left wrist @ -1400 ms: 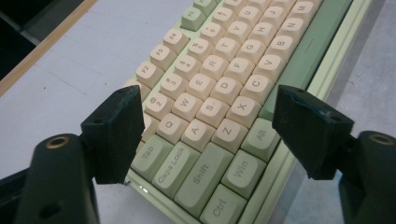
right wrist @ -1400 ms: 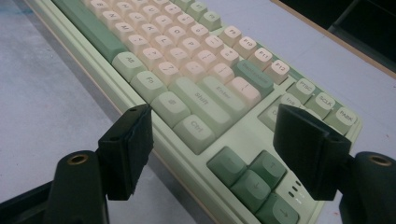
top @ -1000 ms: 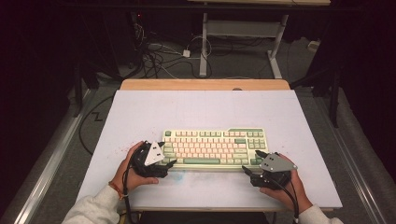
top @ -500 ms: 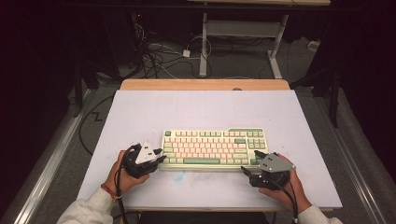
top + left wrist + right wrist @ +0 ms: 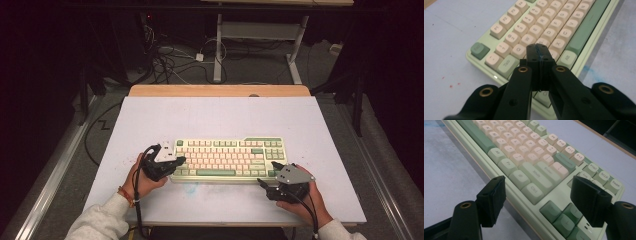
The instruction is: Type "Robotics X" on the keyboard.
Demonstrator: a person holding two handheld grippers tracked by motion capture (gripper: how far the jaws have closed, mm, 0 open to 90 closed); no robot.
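A pale green keyboard point(image 5: 227, 160) with cream and green keys lies on the white table top, near the front. My left gripper point(image 5: 180, 160) is at its left end, and in the left gripper view its jaws point(image 5: 537, 48) have just closed. They meet with nothing between them, just above the lower-left keys point(image 5: 534, 27). My right gripper point(image 5: 267, 176) is at the keyboard's front right corner. It stands open, with one jaw to each side of the Ctrl and Shift keys point(image 5: 537, 182) and touching neither. A hand holds each gripper.
The white table top point(image 5: 210, 120) has free room behind and beside the keyboard. A wooden strip point(image 5: 220, 90) runs along its far edge. Beyond it on the dark floor are cables point(image 5: 170, 65) and a desk frame point(image 5: 260, 35).
The left gripper's jaws have gone from wide open to fully closed, and the left hand has shifted slightly toward the keyboard. The right gripper has stayed where it was.
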